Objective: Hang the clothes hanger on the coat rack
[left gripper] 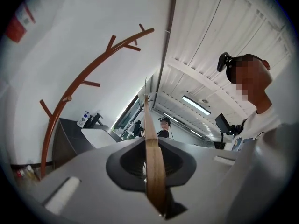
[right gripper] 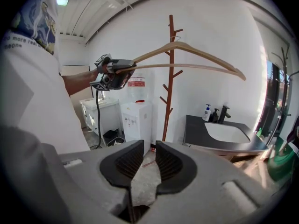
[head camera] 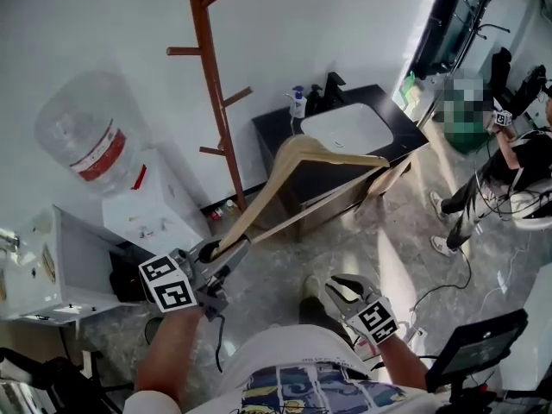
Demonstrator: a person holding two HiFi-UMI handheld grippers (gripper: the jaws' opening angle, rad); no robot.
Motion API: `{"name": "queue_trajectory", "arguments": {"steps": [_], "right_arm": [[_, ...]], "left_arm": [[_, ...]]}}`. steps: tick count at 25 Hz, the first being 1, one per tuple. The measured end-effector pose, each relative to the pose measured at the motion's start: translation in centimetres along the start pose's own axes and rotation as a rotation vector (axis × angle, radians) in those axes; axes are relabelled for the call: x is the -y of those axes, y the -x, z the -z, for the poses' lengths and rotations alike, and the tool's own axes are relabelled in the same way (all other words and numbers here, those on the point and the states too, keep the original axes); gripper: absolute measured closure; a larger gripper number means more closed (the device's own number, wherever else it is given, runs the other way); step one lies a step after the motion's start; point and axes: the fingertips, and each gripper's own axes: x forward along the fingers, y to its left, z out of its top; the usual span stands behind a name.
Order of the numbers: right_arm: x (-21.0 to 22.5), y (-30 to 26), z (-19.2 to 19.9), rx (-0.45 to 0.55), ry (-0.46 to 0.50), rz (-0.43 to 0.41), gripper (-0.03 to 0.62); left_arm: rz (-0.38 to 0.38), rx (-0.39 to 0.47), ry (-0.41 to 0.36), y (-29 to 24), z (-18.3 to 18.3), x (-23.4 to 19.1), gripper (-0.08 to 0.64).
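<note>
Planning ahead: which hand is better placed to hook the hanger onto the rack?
Left: the left tool grips the hanger, raised toward the coat rack; the right tool is empty, lower.

A white water dispenser (head camera: 159, 210) with a big clear bottle (head camera: 90, 136) on top stands against the wall, and an open white cabinet (head camera: 60, 266) is just beside it on the left. Farther right, a dark worktop (head camera: 278, 126) carries a white basin (head camera: 347, 128), a black tap (head camera: 332, 84) and a soap bottle (head camera: 298, 103) (white, with a pump top). A person (head camera: 509, 166) is at the far right, feet on the marbled floor (head camera: 405, 257), near a dark monitor (head camera: 474, 345).
</note>
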Motion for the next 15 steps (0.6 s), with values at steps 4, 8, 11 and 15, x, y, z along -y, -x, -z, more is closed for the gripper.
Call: {"name": "queue_trajectory", "arguments": {"steps": [4, 8, 11, 15], "right_arm": [[-1.0, -0.5, -0.4, 0.011, 0.009, -0.010, 0.511], [-1.9, -1.3, -1.2, 0.020, 0.024, -0.027, 0.511], [-2.3, -1.6, -1.4, 0.023, 0.035, -0.038, 0.511], [-2.3, -1.8, -1.8, 0.035, 0.043, -0.040, 0.511]], "left_arm": [[0.001, 0.008, -0.069, 1.4, -2.6, 1.0, 0.526], [-0.010, 0.037, -0.108, 2.3, -5.9, 1.0, 0.526], [-0.028, 0.061, -0.158, 2.4, -8.8, 1.0, 0.526], [-0.045, 0.076, -0.213, 1.6, -12.1, 0.7, 0.526]]}}
